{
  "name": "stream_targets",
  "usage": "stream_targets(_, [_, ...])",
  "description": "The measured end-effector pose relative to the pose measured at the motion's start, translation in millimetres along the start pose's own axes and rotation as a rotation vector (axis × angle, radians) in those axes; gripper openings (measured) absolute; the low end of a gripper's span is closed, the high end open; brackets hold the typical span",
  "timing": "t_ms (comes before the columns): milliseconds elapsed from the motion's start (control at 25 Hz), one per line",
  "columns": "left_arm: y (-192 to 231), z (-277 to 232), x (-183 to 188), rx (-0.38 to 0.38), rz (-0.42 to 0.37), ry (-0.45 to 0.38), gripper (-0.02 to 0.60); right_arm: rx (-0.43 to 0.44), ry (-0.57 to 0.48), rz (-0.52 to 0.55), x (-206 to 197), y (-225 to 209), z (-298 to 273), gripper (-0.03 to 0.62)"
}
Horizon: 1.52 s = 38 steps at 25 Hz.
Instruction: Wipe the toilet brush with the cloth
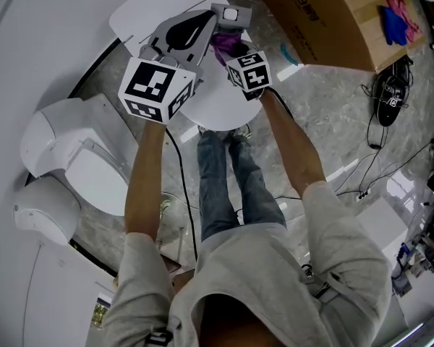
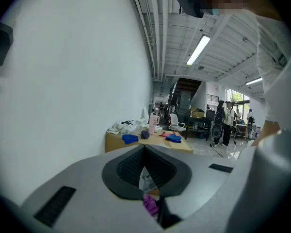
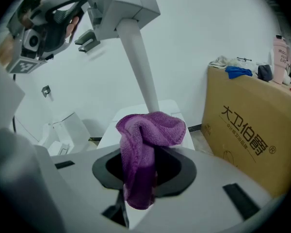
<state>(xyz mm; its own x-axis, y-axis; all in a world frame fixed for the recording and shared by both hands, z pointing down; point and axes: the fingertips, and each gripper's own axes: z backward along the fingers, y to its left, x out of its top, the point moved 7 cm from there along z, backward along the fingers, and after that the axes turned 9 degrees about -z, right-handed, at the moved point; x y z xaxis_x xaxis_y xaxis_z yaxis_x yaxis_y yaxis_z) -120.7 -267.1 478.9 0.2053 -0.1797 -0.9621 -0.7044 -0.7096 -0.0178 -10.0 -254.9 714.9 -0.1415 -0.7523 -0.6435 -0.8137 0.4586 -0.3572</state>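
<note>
The toilet brush shows as a white rod [image 3: 140,67] with a square white top [image 1: 231,13]. My left gripper [image 1: 215,14] reaches that top from the left, and its jaws meet at the tips [image 2: 144,149], shut on the brush's top. The purple cloth [image 3: 148,140] is bunched between the jaws of my right gripper [image 3: 144,157], which is shut on it. The cloth presses against the rod's lower part. From the head view, the cloth [image 1: 228,45] sits just ahead of the right gripper's marker cube. The brush's head is hidden.
A white toilet [image 1: 79,165] stands at the left. A white platform [image 3: 172,108] lies below the brush. A large cardboard box [image 3: 247,130] with cloths on top stands at the right. Cables and a dark shoe [image 1: 390,100] lie on the grey floor.
</note>
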Motion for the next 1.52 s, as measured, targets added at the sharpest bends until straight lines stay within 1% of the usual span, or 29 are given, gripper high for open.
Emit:
stream_targets(200, [1, 0, 0, 0.009, 0.002, 0.009, 0.018, -0.002, -0.058, -0.036, -9, 1, 30, 0.123])
stream_targets(360, [1, 0, 0, 0.017, 0.005, 0.013, 0.020, -0.030, -0.113, -0.027, -6, -1, 55, 0.123])
stream_targets(600, [-1, 0, 1, 0.018, -0.002, 0.025, 0.018, -0.064, -0.237, -0.011, 32, -3, 83, 0.123])
stream_targets(760, [-1, 0, 1, 0.015, 0.006, 0.027, 0.018, -0.061, -0.275, 0.006, 54, 1, 87, 0.123])
stream_targets(880, [0, 0, 1, 0.019, 0.011, 0.026, 0.018, -0.059, -0.278, -0.002, 59, 4, 84, 0.123])
stream_targets(1120, [2, 0, -1, 0.017, 0.026, 0.015, 0.018, -0.062, -0.263, -0.020, 54, 4, 73, 0.123])
stream_targets(1520, [1, 1, 0, 0.008, 0.035, 0.001, 0.018, -0.083, -0.169, -0.035, 32, -6, 45, 0.123])
